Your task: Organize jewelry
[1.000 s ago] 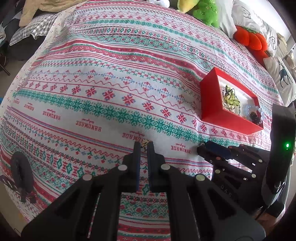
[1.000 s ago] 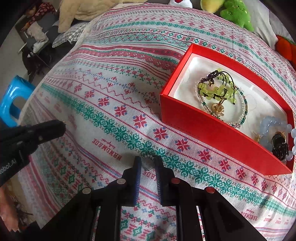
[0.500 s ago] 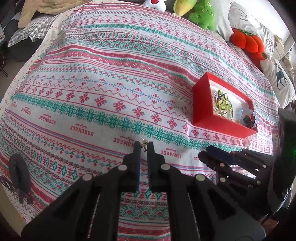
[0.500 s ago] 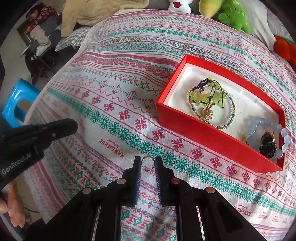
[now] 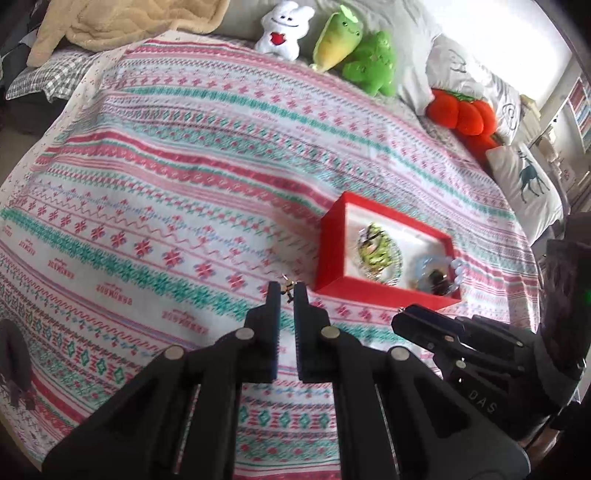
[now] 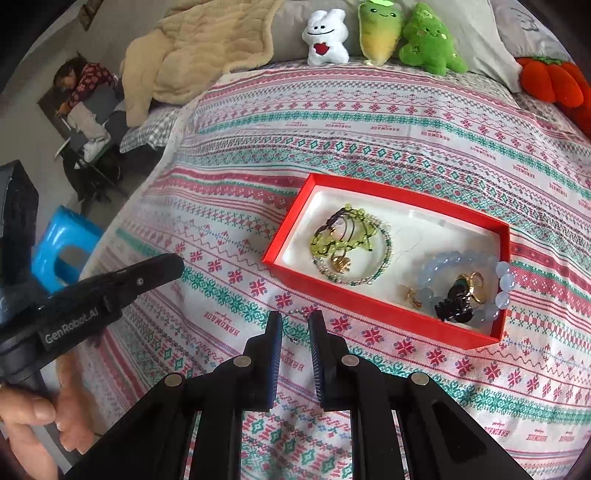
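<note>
— Red cardboard, that jewelry box [image 6: 384,314], and it sits open on the patterned bedspread [image 6: 369,122]. What lies inside it?

— A green beaded bracelet [image 6: 343,240] at the box's left end, a pale blue bead bracelet [image 6: 461,258] at its right end, with gold rings [image 6: 472,282] and a dark piece tucked inside that blue loop.

— And the right gripper [image 6: 295,325]?

— Just in front of the box's near wall, jaws narrow, pinching a small beaded hoop [image 6: 293,326] clear of the cloth.

— The left gripper [image 5: 286,290]?

— Beside the box's near-left corner, nearly closed on a tiny gold trinket [image 5: 287,286] at the very tips; too small to say what kind.

— Anything behind the box?

— Plush toys [image 6: 380,33] lined up along the far edge of the bed.
</note>
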Tool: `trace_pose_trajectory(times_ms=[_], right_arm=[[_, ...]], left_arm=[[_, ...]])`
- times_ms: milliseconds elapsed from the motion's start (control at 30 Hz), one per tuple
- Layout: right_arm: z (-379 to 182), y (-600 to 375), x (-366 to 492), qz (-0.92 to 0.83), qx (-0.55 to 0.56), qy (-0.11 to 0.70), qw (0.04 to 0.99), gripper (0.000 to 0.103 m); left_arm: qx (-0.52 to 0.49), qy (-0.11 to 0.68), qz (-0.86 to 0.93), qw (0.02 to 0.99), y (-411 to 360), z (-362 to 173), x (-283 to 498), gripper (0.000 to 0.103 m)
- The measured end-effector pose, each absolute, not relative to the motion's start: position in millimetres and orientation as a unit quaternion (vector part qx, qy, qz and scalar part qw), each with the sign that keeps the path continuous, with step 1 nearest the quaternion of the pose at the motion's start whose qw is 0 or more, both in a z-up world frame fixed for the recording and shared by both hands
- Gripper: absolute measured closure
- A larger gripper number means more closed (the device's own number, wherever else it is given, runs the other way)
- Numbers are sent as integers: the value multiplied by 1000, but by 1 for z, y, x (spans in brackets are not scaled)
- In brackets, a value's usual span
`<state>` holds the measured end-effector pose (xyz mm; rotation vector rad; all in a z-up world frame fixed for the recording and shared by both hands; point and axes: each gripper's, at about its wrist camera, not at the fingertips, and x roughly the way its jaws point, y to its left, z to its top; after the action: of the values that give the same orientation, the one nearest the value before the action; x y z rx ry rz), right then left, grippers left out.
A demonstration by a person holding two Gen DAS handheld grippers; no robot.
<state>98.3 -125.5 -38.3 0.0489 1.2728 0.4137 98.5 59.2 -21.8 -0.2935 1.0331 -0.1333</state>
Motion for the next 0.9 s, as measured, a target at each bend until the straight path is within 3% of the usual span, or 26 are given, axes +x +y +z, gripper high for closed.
trace_pose_trajectory(times_ms=[467, 900], right_arm=[[-33, -197, 123, 106, 150, 557, 810, 88], [-47, -211, 132, 91, 183, 557, 805, 87]], left_arm=[[-172, 468, -118, 859, -2, -16, 116, 95], [-183, 473, -132, 851, -34, -29, 129, 95]])
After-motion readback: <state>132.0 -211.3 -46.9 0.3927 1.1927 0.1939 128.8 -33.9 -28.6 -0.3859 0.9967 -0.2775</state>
